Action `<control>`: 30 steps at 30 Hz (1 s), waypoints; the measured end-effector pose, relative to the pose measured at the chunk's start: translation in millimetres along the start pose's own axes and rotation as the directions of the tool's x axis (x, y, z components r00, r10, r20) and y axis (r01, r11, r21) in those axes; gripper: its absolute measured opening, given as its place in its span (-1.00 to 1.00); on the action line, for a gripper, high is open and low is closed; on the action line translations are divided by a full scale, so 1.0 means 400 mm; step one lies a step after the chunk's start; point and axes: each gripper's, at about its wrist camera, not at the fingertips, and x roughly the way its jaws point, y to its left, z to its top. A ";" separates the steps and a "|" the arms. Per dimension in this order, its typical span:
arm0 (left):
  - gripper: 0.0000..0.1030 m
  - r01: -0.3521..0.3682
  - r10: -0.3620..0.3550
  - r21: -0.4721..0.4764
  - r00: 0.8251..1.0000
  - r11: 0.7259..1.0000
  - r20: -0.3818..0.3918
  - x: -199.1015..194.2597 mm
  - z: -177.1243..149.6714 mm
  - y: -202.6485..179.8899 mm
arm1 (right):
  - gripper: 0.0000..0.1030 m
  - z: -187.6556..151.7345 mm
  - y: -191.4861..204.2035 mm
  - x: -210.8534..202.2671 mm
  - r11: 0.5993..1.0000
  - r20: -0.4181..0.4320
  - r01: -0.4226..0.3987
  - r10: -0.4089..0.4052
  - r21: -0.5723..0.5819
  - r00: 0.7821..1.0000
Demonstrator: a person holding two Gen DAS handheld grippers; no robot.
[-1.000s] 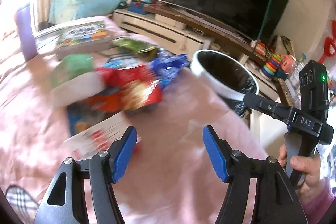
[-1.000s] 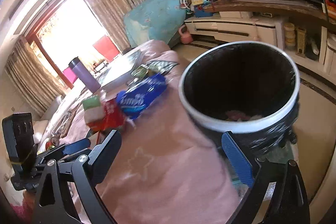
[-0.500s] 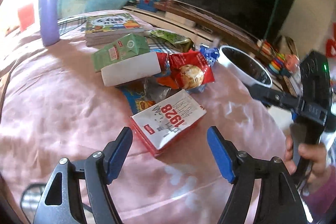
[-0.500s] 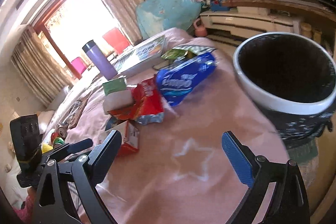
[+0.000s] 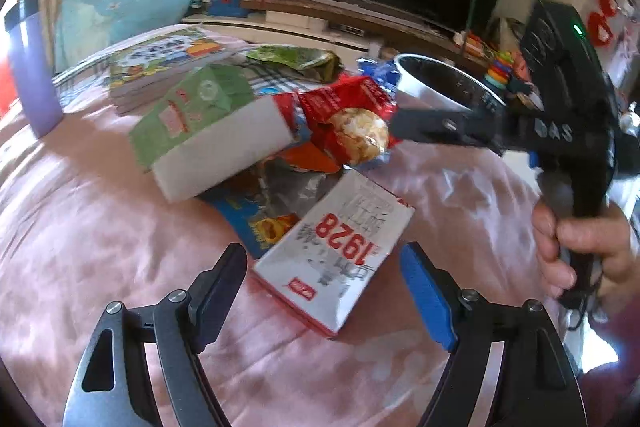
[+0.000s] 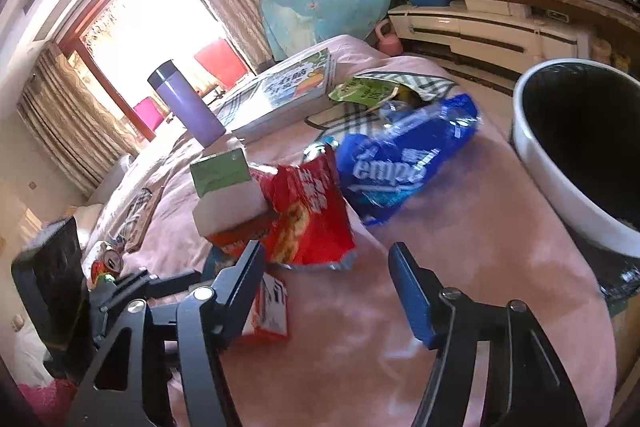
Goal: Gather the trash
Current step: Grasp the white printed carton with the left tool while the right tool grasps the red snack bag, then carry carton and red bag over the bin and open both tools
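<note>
Pink cloth cover (image 5: 100, 227): soft, matt, faintly napped. Red snack bag (image 6: 312, 211): glossy crinkled foil, silver edge. Blue wrapper (image 6: 400, 155), at 2 o'clock from it: shiny thin plastic. Carton marked 1928 (image 5: 340, 247): smooth printed card, slight sheen. Bin (image 6: 560, 187): glossy white rim, black film liner. Purple flask (image 6: 188, 103): smooth satin finish. Gripper pads (image 5: 424, 299): matt blue.

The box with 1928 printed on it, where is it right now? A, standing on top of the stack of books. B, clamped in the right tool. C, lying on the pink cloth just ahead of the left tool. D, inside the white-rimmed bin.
C: the 1928 box lies flat on the pink cloth, just ahead of the left tool, whose jaws are opening and not touching it.
</note>
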 end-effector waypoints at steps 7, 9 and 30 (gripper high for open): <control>0.21 -0.010 0.011 0.022 0.999 1.000 -0.037 0.040 0.009 0.001 | -0.56 0.018 0.013 0.045 0.999 -0.033 -0.001 0.000 -0.032 0.999; 0.13 -0.033 0.035 0.034 0.998 0.999 -0.043 0.040 0.005 -0.011 | -0.80 0.013 0.012 0.048 0.999 -0.044 -0.001 0.000 -0.035 0.999; 0.08 -0.142 0.152 -0.184 0.987 0.973 0.042 -0.031 -0.021 -0.173 | -0.87 -0.086 -0.091 -0.200 1.000 0.059 -0.017 0.019 -0.023 0.998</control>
